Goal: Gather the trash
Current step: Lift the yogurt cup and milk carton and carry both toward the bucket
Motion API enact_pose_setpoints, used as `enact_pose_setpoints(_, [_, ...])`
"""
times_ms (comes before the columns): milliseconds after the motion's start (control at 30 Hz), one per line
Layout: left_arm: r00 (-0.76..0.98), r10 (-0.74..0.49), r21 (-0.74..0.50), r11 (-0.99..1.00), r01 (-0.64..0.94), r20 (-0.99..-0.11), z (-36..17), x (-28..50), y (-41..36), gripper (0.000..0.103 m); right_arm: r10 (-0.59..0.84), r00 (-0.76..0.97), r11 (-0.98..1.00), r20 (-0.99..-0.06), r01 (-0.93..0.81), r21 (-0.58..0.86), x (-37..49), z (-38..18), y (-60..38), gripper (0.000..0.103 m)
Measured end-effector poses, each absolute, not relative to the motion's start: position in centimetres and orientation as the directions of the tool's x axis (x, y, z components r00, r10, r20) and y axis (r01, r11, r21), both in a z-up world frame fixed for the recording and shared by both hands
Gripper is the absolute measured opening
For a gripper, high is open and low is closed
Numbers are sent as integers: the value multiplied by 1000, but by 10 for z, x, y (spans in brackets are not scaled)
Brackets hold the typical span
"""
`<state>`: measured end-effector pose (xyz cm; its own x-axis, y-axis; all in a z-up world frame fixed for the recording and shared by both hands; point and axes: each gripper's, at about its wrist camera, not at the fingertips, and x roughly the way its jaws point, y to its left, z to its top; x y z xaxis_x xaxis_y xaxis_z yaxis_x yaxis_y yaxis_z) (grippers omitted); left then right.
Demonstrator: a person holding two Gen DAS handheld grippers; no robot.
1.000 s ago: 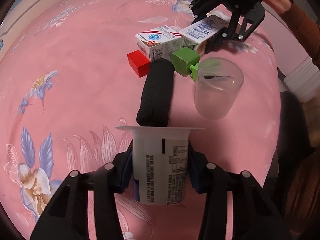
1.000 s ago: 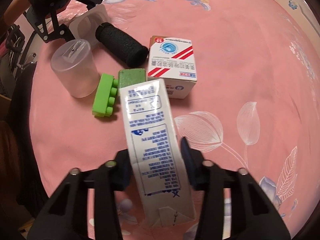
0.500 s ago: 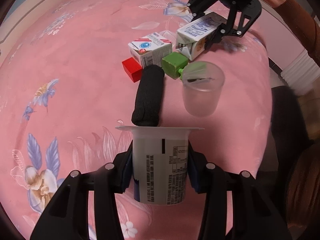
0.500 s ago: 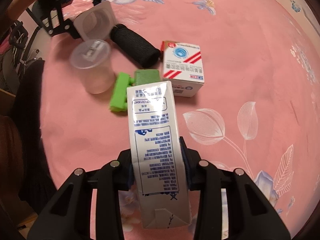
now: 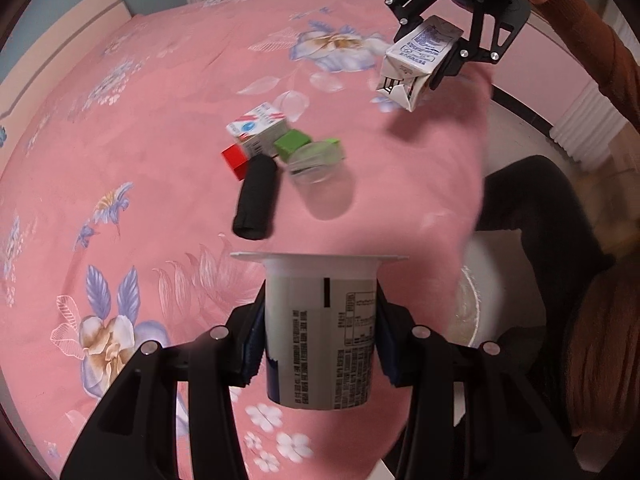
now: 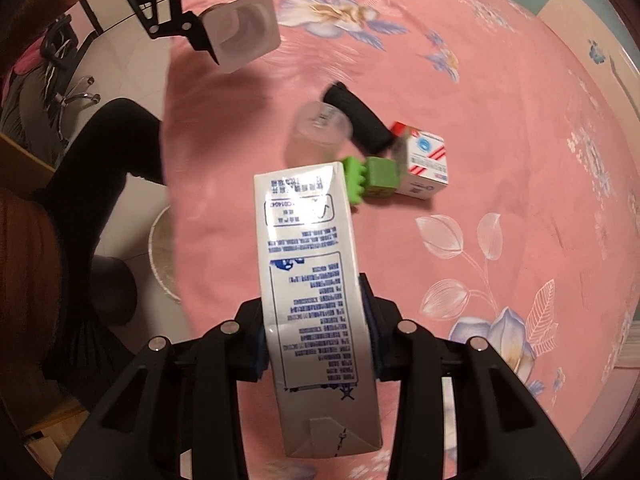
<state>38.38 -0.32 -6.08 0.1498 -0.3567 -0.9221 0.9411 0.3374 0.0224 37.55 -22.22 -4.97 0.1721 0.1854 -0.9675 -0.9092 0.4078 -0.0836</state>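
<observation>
Surface: pink floral bedspread [image 5: 160, 128]
Left gripper [image 5: 320, 344]: jaws clamped on white yogurt cup [image 5: 320, 332], held above the bedspread
Right gripper [image 6: 316, 344]: jaws clamped on milk carton [image 6: 312, 288], held above the bedspread
Bin: white wastebasket [image 6: 160, 256] beside the bed

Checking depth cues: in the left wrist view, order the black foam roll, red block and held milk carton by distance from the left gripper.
1. Black foam roll, just ahead of the left gripper.
2. Red block, behind the roll, left.
3. Milk carton, far upper right, in the right gripper.
</observation>
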Motion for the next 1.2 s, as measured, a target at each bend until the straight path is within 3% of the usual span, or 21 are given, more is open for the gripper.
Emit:
enact_pose_setpoints(467, [154,-385,50,267,962,-910,-21,301,5,48,219,189,360,-957,-927,-101,281,-14,-204,38])
enact_pose_setpoints(1200, [44,-408,1,104,995,-912,-38,201,-12,48,276,141,201,-951,-976,-86,170,-33,-154,38])
